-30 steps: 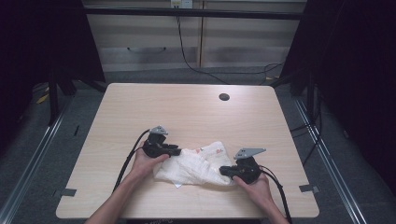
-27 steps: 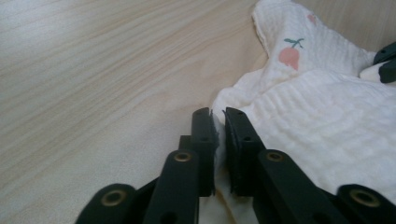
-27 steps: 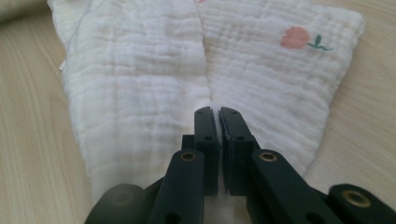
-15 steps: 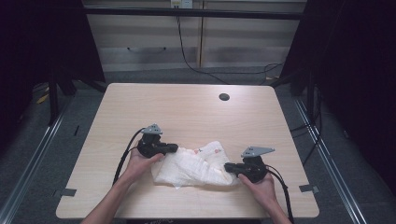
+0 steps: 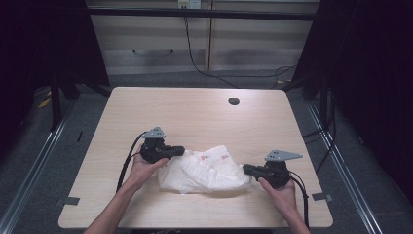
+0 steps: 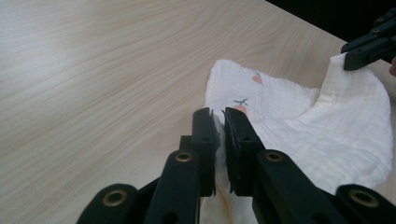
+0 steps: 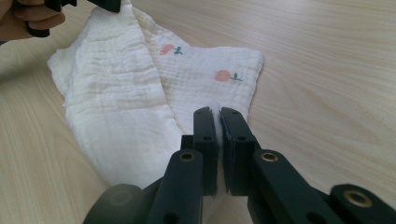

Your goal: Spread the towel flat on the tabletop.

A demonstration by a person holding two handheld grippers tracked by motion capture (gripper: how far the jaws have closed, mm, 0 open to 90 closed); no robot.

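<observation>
left tongs (image 5: pixel 181 151) and right tongs (image 5: pixel 246 169) both clamped on opposite edges of white cloth (image 5: pixel 204 169), crumpled on bench (image 5: pixel 195 112)

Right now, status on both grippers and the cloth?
Left gripper shut on cloth. Right gripper shut on its other end. Cloth bunched, low over table. Nothing in the way.

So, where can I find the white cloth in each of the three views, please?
High view: the white cloth lies at the near middle of the table, between the left gripper and the right gripper.
Left gripper view: right of centre, its edge pinched in the jaws.
Right gripper view: upper left to centre, its edge pinched in the jaws.
Shared landmark: the small red fruit prints on the cloth.
</observation>
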